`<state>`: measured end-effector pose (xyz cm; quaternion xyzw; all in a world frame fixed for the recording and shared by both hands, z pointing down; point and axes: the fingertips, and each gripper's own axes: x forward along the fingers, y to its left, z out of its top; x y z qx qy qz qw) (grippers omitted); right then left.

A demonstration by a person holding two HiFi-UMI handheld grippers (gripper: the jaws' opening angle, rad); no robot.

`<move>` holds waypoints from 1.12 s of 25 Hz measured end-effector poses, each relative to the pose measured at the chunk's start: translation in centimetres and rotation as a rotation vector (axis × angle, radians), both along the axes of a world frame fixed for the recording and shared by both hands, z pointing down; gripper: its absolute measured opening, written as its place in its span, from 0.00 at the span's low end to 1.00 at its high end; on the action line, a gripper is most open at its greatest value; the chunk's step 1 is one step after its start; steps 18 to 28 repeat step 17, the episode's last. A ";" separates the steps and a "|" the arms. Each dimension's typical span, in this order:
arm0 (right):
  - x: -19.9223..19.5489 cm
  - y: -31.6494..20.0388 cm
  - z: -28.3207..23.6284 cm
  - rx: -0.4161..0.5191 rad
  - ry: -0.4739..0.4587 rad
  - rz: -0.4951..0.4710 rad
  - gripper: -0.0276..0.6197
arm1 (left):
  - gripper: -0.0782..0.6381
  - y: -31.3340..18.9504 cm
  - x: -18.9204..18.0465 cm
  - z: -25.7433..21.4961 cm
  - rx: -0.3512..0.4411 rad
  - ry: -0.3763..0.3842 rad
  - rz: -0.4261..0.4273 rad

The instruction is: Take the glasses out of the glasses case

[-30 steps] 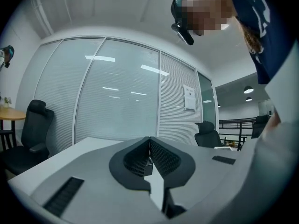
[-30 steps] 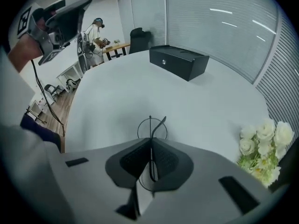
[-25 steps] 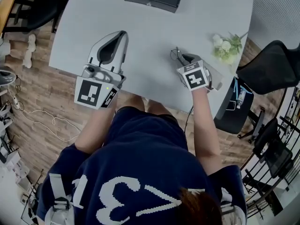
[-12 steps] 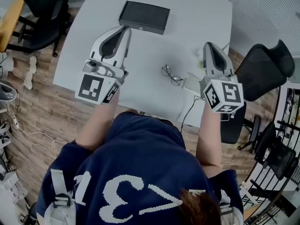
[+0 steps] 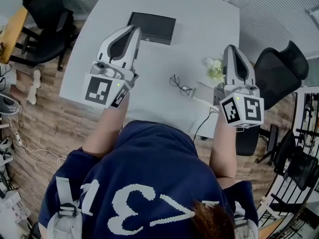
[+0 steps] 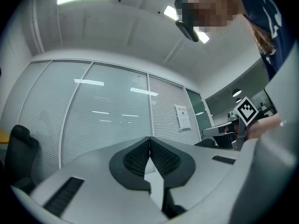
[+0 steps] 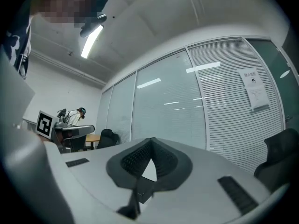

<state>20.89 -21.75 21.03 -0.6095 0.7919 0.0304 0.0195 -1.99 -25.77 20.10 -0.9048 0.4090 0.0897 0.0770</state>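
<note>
Right gripper (image 5: 231, 51) higher (glasses (image 5: 180, 85) on table (image 5: 199, 24))

Grey table (image 5: 199, 29) with black case (image 5: 152, 28), glasses (image 5: 180, 85), perhaps flowers (image 5: 215, 68).

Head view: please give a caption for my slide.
Both shut, left gripper and right gripper hover above the table; glasses lie outside the black case.

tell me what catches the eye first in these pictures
Two big white grippers, the left gripper and the right gripper, hover shut and empty over the white table. Between them the glasses lie on the tabletop, with the black case beyond.
</note>
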 end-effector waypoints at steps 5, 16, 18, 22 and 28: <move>-0.2 0.0 -0.8 0.009 -0.009 0.004 0.08 | 0.13 0.2 0.2 0.1 -0.005 0.001 0.005; -0.4 0.8 -1.5 0.043 -0.025 0.002 0.08 | 0.13 0.3 0.0 0.8 -0.020 -0.007 -0.006; -0.3 0.8 -1.4 0.042 -0.025 0.002 0.08 | 0.13 0.3 0.0 0.9 -0.020 -0.007 -0.007; -0.3 0.8 -1.4 0.042 -0.025 0.002 0.08 | 0.13 0.3 0.0 0.9 -0.020 -0.007 -0.007; -0.3 0.8 -1.4 0.042 -0.025 0.002 0.08 | 0.13 0.3 0.0 0.9 -0.020 -0.007 -0.007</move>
